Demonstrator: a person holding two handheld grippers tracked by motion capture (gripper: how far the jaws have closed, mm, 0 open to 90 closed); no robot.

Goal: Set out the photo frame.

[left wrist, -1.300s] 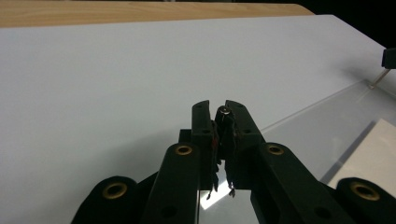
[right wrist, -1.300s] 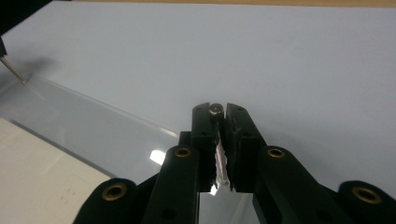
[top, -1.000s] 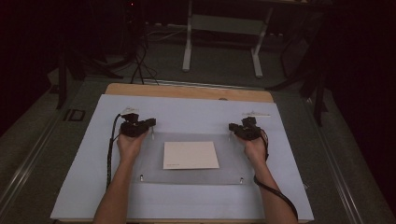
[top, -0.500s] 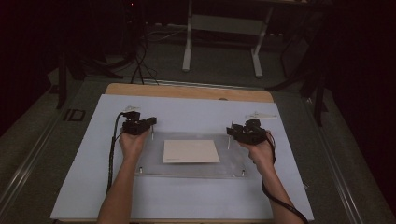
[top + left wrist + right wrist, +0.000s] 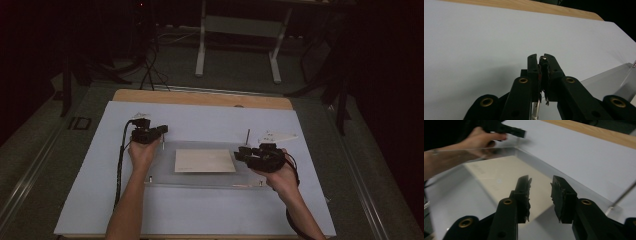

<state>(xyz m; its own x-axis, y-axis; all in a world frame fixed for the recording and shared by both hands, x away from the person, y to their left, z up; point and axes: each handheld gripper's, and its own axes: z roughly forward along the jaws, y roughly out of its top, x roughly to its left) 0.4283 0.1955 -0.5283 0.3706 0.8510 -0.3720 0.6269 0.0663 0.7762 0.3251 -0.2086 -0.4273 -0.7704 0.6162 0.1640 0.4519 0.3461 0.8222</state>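
No writing is legible on the cream card (image 5: pixel 205 160) under the clear acrylic plate (image 5: pixel 200 177). The left gripper (image 5: pixel 161 131), at the plate's far-left corner, stays clamped on a metal pin (image 5: pixel 544 58). The right gripper (image 5: pixel 239 154), jaws apart, has moved inward over the plate's right end.

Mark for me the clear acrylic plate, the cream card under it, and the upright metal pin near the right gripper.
clear acrylic plate (image 5: pixel 200 179): high view, bare strip near its front edge.
cream card (image 5: pixel 205 160): high view, middle of its face.
upright metal pin (image 5: pixel 248 136): high view, midway up the shaft.
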